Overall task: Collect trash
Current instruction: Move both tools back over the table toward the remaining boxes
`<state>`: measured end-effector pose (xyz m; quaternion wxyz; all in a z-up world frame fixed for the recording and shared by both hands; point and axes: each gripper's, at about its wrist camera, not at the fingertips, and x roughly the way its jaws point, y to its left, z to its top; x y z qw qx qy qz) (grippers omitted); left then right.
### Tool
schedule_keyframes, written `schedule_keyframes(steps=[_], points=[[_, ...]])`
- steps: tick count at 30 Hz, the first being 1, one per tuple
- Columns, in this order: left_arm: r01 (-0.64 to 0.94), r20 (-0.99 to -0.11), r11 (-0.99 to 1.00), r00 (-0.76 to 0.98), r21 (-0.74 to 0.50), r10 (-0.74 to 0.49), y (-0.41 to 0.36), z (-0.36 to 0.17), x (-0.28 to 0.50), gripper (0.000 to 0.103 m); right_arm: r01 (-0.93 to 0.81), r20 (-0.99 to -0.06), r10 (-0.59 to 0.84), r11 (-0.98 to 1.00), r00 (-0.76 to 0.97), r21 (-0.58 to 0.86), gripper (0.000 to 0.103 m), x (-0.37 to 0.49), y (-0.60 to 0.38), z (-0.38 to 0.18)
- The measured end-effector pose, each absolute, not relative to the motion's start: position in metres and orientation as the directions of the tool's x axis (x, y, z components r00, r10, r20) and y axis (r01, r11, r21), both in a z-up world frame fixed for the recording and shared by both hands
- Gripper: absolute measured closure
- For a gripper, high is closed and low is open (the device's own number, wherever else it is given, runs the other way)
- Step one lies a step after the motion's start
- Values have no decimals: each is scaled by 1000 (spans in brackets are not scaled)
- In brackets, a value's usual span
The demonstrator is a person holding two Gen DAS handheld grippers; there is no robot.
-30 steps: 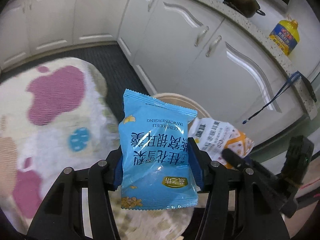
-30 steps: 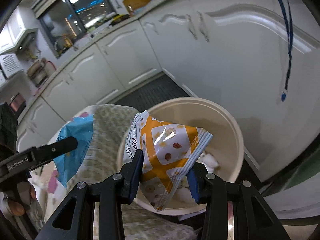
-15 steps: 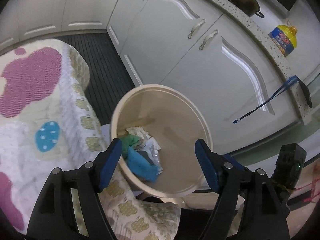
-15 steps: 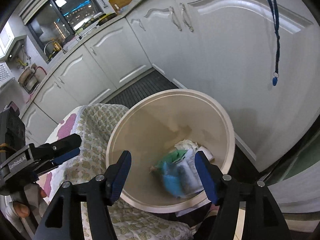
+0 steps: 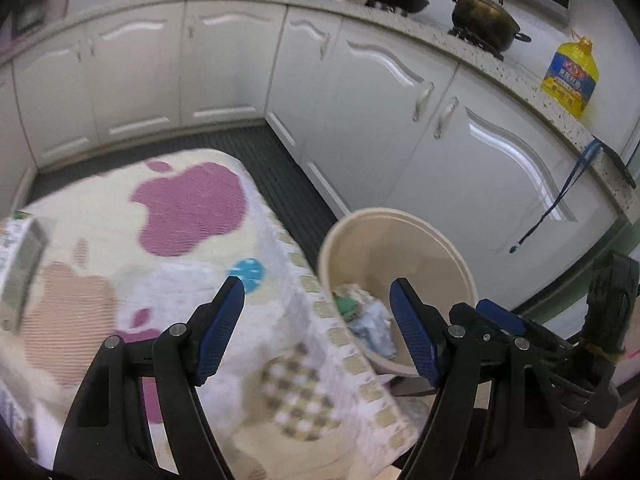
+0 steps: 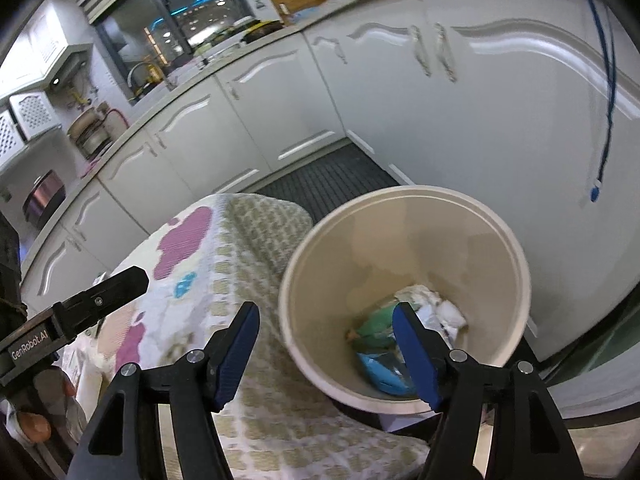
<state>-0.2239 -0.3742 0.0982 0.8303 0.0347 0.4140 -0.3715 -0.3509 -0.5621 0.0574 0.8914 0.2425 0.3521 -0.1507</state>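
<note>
My left gripper (image 5: 316, 328) and right gripper (image 6: 326, 344) are hanging released; the cream plastic bin (image 6: 496, 232), lower right, is holding possibly crumpled wrappers (image 6: 384, 368), touching the patterned tablecloth (image 5: 192, 208).

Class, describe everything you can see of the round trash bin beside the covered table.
The trash bin is a round, cream, plastic-looking bucket with a rolled rim, open-topped and upright on the floor between the cloth-covered table and white cabinets. Its smooth walls narrow downward. At the bottom lie crumpled wrappers, green, blue and white. The tablecloth drapes against its side.
</note>
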Motion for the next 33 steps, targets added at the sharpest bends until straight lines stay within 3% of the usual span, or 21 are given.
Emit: schedule_keyframes(steps=[7, 17, 33], points=[[612, -686, 764, 467, -204, -558, -329, 111, -232, 28, 371, -687, -58, 873, 724, 316, 35, -338, -529, 67], [531, -670, 816, 522, -229, -528, -249, 128, -230, 28, 235, -666, 28, 924, 746, 302, 33, -319, -474, 85], [313, -740, 922, 559, -228, -373, -86, 108, -212, 28, -109, -690, 362, 917, 627, 383, 29, -283, -353, 66]])
